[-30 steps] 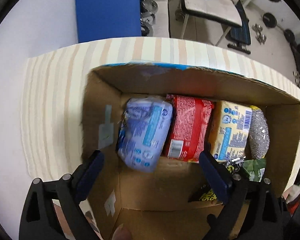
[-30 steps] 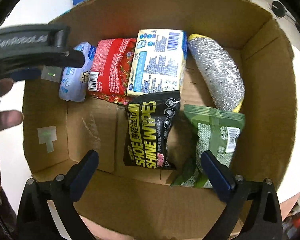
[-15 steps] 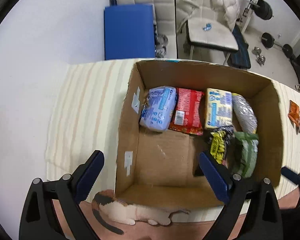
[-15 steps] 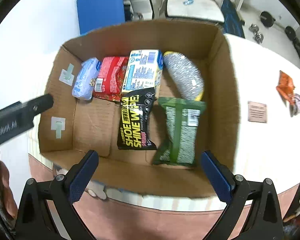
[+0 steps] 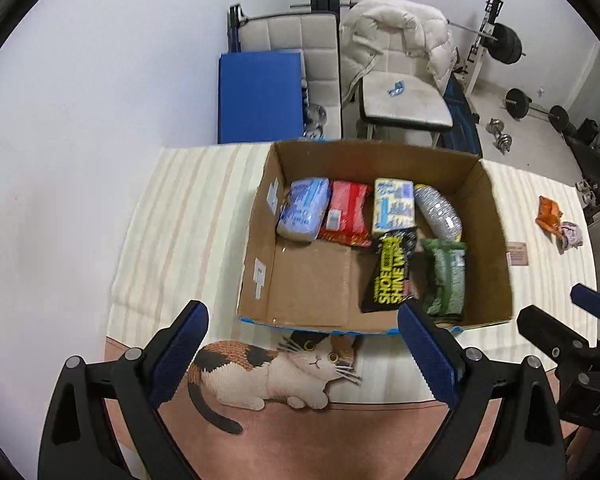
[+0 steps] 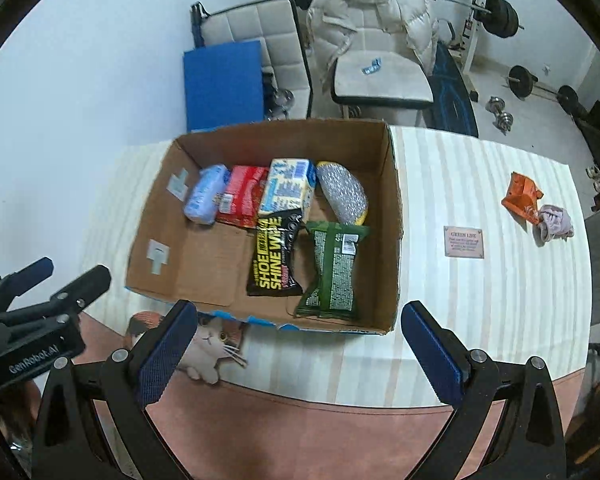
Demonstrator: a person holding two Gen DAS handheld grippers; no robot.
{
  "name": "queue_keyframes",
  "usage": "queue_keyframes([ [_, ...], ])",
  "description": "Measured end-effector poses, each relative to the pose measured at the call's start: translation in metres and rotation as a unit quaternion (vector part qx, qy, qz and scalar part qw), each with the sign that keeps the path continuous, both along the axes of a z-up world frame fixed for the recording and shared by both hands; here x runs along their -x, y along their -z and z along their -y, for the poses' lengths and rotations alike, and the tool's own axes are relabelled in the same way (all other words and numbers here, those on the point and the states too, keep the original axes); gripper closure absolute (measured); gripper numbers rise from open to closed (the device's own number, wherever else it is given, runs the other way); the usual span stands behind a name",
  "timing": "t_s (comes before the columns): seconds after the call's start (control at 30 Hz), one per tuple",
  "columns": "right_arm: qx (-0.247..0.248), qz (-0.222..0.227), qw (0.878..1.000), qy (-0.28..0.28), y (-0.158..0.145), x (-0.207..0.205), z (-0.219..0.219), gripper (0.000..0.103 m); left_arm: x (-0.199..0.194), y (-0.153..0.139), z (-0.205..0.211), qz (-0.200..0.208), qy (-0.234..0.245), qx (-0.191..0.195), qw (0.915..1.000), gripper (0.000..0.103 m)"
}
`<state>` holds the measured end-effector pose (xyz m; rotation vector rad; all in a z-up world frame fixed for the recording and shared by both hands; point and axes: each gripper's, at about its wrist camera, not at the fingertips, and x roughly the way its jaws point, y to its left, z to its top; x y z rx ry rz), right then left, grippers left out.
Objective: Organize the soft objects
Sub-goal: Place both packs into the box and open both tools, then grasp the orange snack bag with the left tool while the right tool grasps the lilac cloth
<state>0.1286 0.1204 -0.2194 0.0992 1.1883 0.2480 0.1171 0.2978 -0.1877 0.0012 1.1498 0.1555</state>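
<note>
An open cardboard box (image 5: 256, 240) (image 6: 394, 216) stands on a striped tablecloth. Inside lie a pale blue pack (image 5: 302, 208) (image 6: 204, 194), a red pack (image 5: 346, 214) (image 6: 240, 196), a yellow-blue pack (image 5: 393, 207) (image 6: 286, 188), a silver scouring sponge (image 5: 438, 212) (image 6: 342, 196), a black shoe-wipes pack (image 5: 392, 276) (image 6: 276, 258) and a green pack (image 5: 446, 276) (image 6: 334, 268). My left gripper (image 5: 304, 356) is open and empty above the near table edge. My right gripper (image 6: 296, 354) is open and empty, also short of the box.
An orange wrapper (image 6: 520, 198) (image 5: 548, 214) and a crumpled pinkish cloth (image 6: 554, 224) (image 5: 570, 234) lie on the table to the right, near a small card (image 6: 464, 242). A cat picture (image 5: 272, 372) is printed at the cloth's front. Chairs and gym weights stand behind the table.
Both grippers have pulled back and up from inside the box to the near table edge. The whole box and table now show. The packs in the box have not moved.
</note>
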Motion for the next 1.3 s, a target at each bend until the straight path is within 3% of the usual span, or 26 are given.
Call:
queue_keyframes([
  [0.13, -0.036, 0.005, 0.999, 0.014, -0.019, 0.007, 0.028, 0.0, -0.006, -0.023, 0.032, 0.02, 0.013, -0.007, 0.9997, 0.006],
  [0.3, -0.068, 0.004, 0.995, 0.068, -0.032, 0.003, 0.103, 0.0, -0.036, -0.042, 0.096, 0.031, 0.054, -0.003, 0.9981, 0.006],
  [0.5, -0.071, -0.01, 0.983, 0.172, -0.015, -0.021, 0.228, 0.0, -0.106, -0.027, 0.208, -0.003, 0.125, 0.02, 0.9919, 0.006],
  [0.73, -0.097, -0.053, 0.949, 0.295, 0.052, -0.067, 0.367, 0.0, -0.204, 0.031, 0.351, -0.057, 0.206, 0.001, 0.9769, 0.006],
  [0.87, -0.151, -0.109, 0.92, 0.345, 0.115, -0.105, 0.425, 0.0, -0.257, 0.083, 0.415, -0.117, 0.24, -0.003, 0.9638, 0.006],
  [0.97, -0.168, -0.142, 0.904, 0.368, 0.159, -0.13, 0.448, 0.001, -0.289, 0.127, 0.453, -0.166, 0.263, -0.016, 0.9502, 0.007],
  [1.1, -0.181, -0.181, 0.888, 0.382, 0.209, -0.154, 0.467, 0.014, -0.319, 0.176, 0.485, -0.231, 0.271, -0.009, 0.9342, 0.007],
  [1.2, -0.184, -0.2, 0.882, 0.384, 0.235, -0.167, 0.471, 0.016, -0.333, 0.208, 0.503, -0.269, 0.277, -0.007, 0.9224, 0.007],
  [1.3, -0.178, -0.208, 0.882, 0.383, 0.249, -0.174, 0.473, 0.016, -0.335, 0.233, 0.521, -0.305, 0.296, -0.002, 0.9051, 0.008],
])
